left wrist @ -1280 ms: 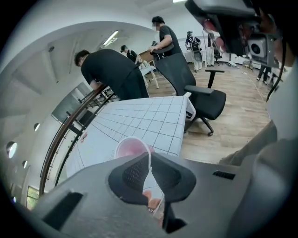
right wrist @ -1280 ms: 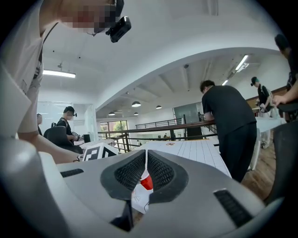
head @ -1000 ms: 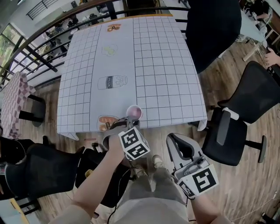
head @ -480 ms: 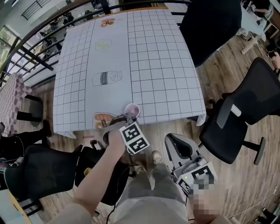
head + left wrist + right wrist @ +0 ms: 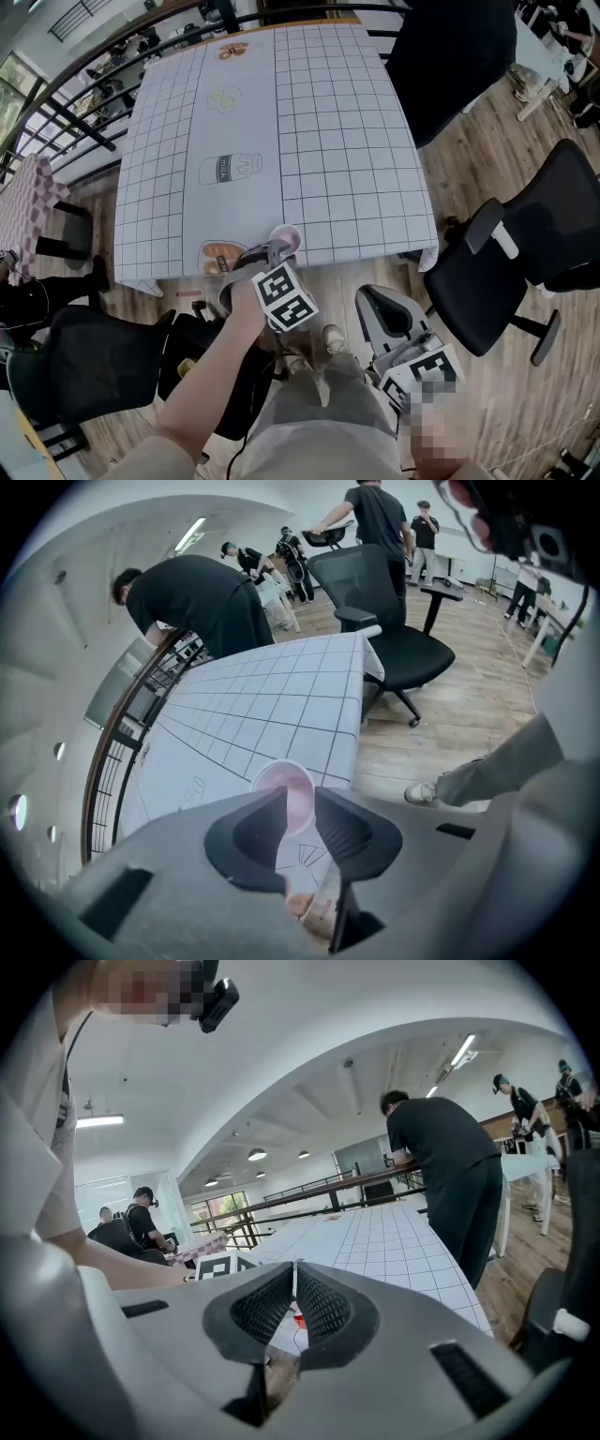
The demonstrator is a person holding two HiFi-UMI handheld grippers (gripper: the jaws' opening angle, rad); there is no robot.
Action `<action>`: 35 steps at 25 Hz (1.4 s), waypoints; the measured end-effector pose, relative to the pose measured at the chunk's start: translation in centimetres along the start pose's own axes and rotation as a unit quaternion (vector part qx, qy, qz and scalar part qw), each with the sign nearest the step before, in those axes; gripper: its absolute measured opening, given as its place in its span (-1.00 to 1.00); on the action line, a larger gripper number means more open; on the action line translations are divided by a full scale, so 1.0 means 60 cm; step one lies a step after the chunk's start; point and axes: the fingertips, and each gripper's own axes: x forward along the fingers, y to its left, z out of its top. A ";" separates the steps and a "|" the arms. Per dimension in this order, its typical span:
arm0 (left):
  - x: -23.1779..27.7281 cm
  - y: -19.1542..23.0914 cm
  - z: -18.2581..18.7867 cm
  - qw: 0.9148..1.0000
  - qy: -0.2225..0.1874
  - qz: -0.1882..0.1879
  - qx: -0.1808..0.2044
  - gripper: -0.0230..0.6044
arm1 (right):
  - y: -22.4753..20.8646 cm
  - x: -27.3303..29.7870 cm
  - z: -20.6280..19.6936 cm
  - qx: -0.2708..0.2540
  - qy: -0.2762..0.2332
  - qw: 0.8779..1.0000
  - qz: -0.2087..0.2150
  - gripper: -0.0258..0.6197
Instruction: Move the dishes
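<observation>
A small pink bowl (image 5: 287,239) stands on the white grid-cloth table (image 5: 328,141), close to its near edge. My left gripper (image 5: 271,253) reaches down to the bowl from the near side. In the left gripper view its jaws have just been opening. They stand apart at the near rim of the pink bowl (image 5: 292,782), and the pads do not press on it. That left gripper (image 5: 298,801) is open. My right gripper (image 5: 375,305) hangs low, off the table beside my leg. In the right gripper view the right gripper (image 5: 295,1269) is shut with nothing in it.
Printed pictures lie on the cloth: a milk carton (image 5: 230,169) and bread (image 5: 221,255) beside the bowl. Black office chairs stand right (image 5: 497,272) and left (image 5: 89,361) of me. A person in black (image 5: 450,56) leans at the table's far right. A railing (image 5: 84,103) runs along the left.
The left jaws, closed at the bowl's rim before, have parted. The bowl stays at the same spot near the table's edge. The right gripper has barely shifted.
</observation>
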 end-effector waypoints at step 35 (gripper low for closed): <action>-0.662 0.113 -0.041 0.788 -0.457 0.213 -0.353 -0.63 | 0.264 -0.046 0.173 -0.094 -0.078 0.983 0.136 -0.84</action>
